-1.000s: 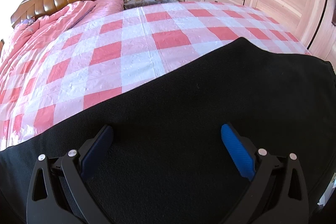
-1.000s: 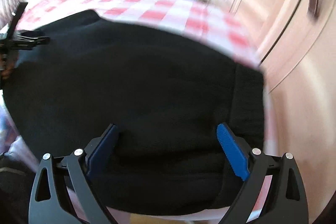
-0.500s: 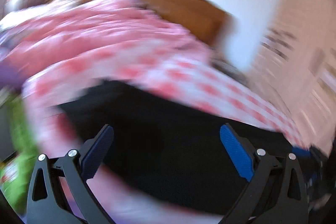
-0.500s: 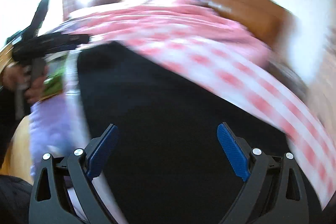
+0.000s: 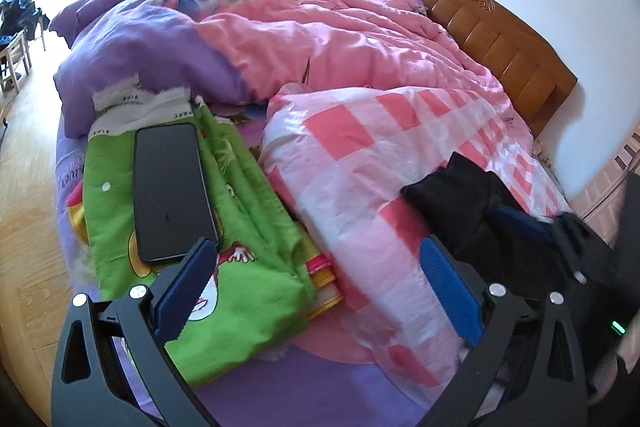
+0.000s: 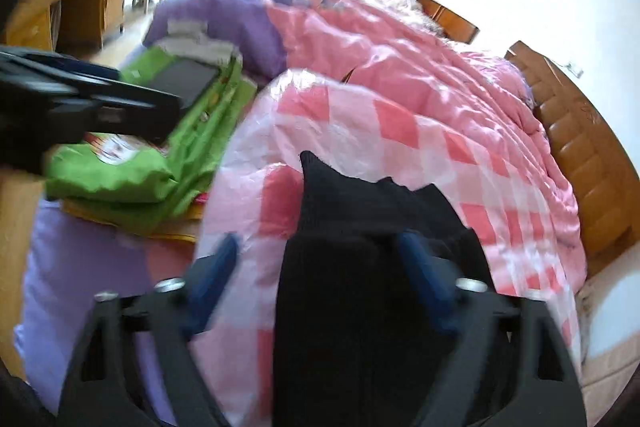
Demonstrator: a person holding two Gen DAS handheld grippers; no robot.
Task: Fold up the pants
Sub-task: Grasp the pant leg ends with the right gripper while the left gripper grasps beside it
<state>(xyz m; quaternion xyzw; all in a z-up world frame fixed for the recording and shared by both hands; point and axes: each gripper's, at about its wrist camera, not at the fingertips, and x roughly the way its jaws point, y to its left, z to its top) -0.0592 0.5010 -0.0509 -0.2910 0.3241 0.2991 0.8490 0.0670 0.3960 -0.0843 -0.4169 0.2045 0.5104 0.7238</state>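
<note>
While its blue-padded fingers stand wide apart over the bedding, the left gripper (image 5: 314, 291) holds nothing, hovering above the edge of a pink-and-white checked plastic sheet (image 5: 360, 163) spread on the bed. Off to its right lies the crumpled black knit pants (image 5: 476, 211), bunched on that sheet. On the right wrist view, motion blur is heavy, but the right gripper (image 6: 320, 267) has its fingers spread, with the black pants (image 6: 360, 267) running up between them; whether the pads touch the fabric, I cannot tell. Further out: a folded green cartoon-print cloth (image 5: 248, 219) with a dark smartphone (image 5: 172, 191) lying flat on it, a rumpled pink-and-purple quilt (image 5: 320, 39), and a brown wooden headboard (image 5: 500, 35).
</note>
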